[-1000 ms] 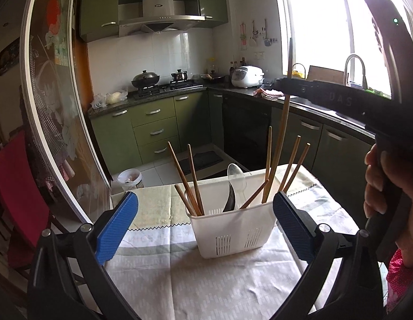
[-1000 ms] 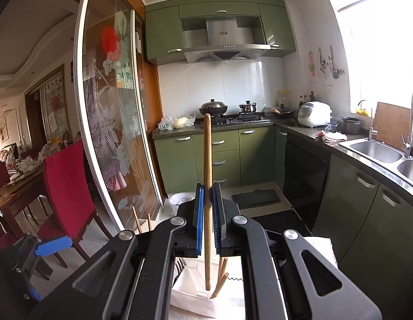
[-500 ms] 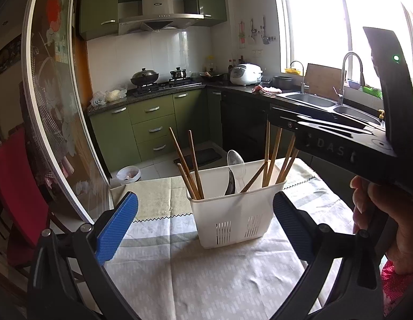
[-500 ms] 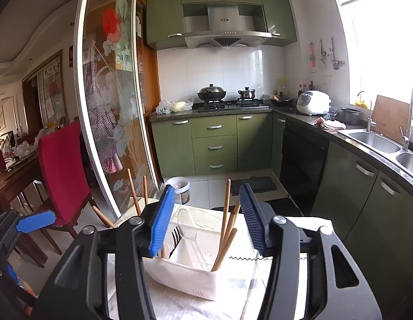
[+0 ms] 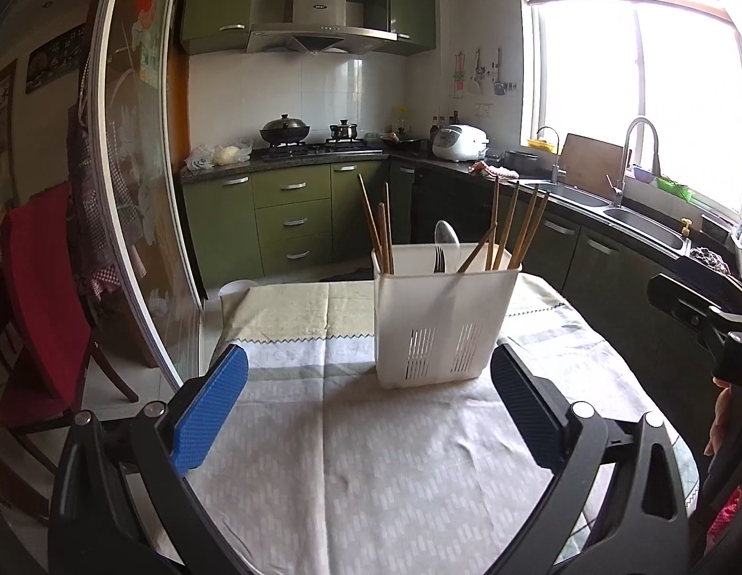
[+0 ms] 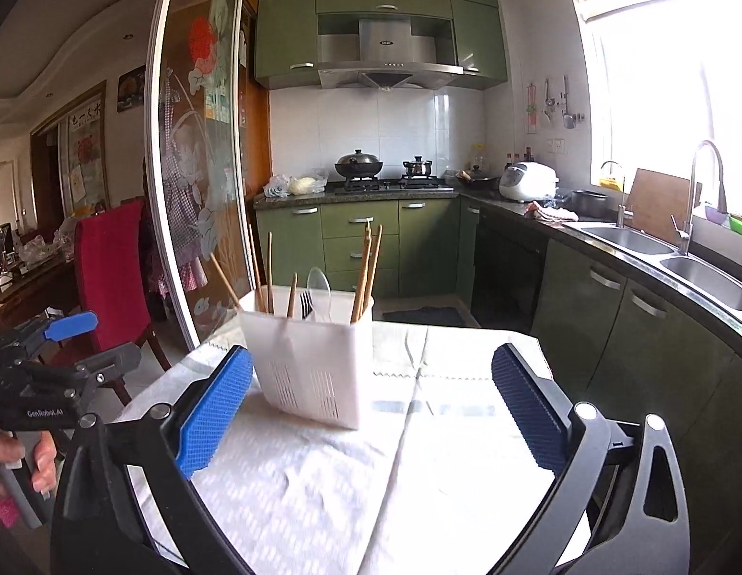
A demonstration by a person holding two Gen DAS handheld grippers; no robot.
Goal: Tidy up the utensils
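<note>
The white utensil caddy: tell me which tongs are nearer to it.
Right. The right tongs have their left pad beside the white utensil caddy; the left tongs sit slightly farther back, facing it.

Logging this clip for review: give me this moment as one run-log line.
right tool: open, jaws just opened, empty | left tool: open, empty | chopsticks, spoon: in white caddy

A white slotted plastic utensil caddy [image 5: 443,326] stands upright on the cloth-covered table [image 5: 371,469], holding leaning wooden chopsticks [image 5: 515,230], a spoon [image 5: 446,239] and a fork [image 6: 306,304].
</note>
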